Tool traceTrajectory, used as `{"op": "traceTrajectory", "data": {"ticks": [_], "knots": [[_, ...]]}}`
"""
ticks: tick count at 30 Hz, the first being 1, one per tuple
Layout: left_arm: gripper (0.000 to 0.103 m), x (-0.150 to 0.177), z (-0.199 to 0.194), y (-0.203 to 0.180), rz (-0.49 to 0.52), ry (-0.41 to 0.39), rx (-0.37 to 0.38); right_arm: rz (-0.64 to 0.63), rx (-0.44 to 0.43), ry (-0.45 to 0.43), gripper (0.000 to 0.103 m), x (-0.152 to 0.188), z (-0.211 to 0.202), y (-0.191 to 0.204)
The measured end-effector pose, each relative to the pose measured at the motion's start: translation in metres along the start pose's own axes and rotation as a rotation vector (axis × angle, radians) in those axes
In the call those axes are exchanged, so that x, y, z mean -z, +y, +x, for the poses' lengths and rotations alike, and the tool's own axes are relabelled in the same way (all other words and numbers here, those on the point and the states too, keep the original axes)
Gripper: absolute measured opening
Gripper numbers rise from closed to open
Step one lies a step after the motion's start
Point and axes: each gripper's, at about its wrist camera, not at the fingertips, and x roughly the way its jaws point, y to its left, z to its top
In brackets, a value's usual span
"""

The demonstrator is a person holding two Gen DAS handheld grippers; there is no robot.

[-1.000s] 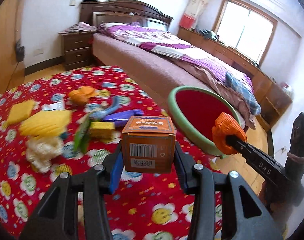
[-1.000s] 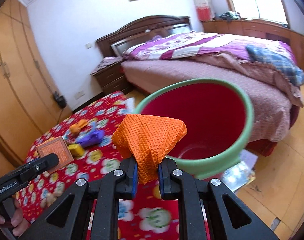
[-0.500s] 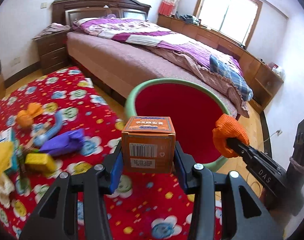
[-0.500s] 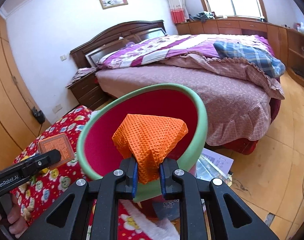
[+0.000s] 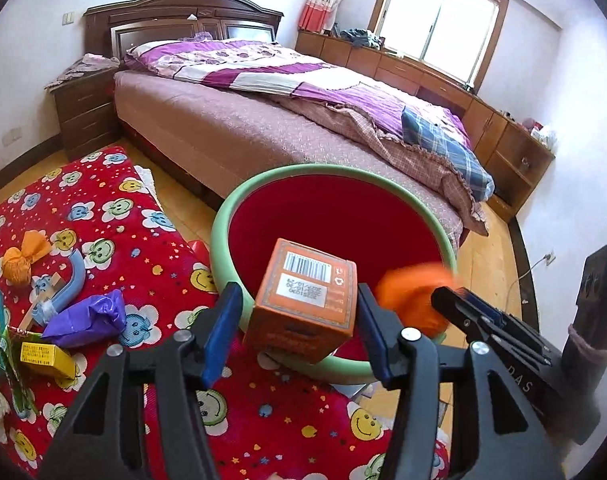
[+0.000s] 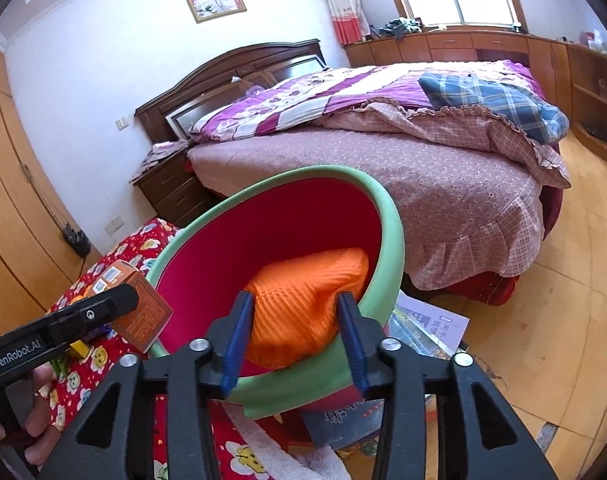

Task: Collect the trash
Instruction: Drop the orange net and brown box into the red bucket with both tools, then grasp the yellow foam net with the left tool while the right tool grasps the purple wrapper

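Both hand-held grippers have swung from over the red patterned tabletop to the mouth of the bin, and both have let go of what they were clamping a second ago.

From the left wrist, the left hand-held gripper (image 5: 299, 328) has its jaws opening, and the orange box (image 5: 303, 300) sits tilted between them, free of the left pad and at most brushing the right, tipping forward over the near green rim of the red bin (image 5: 223, 236). To the right of the fingers, the right hand-held gripper (image 5: 455, 300) reaches in, with the orange mesh cloth (image 5: 411, 292) a blur just ahead of its tips. Off to the left lie more scraps: a purple bag (image 5: 89, 318), a yellow box (image 5: 43, 356) and an orange bundle (image 5: 21, 260).

From the right wrist, the right hand-held gripper (image 6: 293, 332) is also opening, moderately wide. The orange mesh cloth (image 6: 303, 300) bulges between the pads without being pinched and hangs within the red bin (image 6: 387, 240), just past the near rim. The left hand-held gripper (image 6: 115, 304) shows at left with the orange box (image 6: 143, 312) against the bin's outer edge.

The box is the risk: it hangs right above the rim, so it could strike the lip and bounce back onto the tabletop. The cloth could snag on a pad and get dragged out.
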Motion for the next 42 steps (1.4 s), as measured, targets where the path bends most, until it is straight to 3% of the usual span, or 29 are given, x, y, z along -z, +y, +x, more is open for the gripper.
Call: {"op": "traceTrajectory", "data": {"ticks": [18,20,24,28,42], "knots": [[0.058,0.012,-0.042,0.004,-0.015,-0.047,-0.003,-0.001,0.009,-0.047,0.051,0.003,-0.034,0.011],[0.058,0.016,-0.049,0.009,-0.024,-0.05,-0.016,-0.006,0.006,-0.049,0.059,0.004,-0.037,0.014],[0.058,0.022,-0.064,0.021,-0.047,-0.061,-0.043,-0.021,-0.006,-0.045,0.061,0.006,-0.042,0.024],[0.058,0.025,-0.082,0.041,-0.073,-0.079,-0.085,-0.02,-0.009,-0.035,0.07,0.009,-0.044,0.034],[0.059,0.023,-0.136,0.163,-0.238,-0.1,-0.27,-0.026,-0.028,0.011,0.072,0.017,-0.04,0.068]]}}
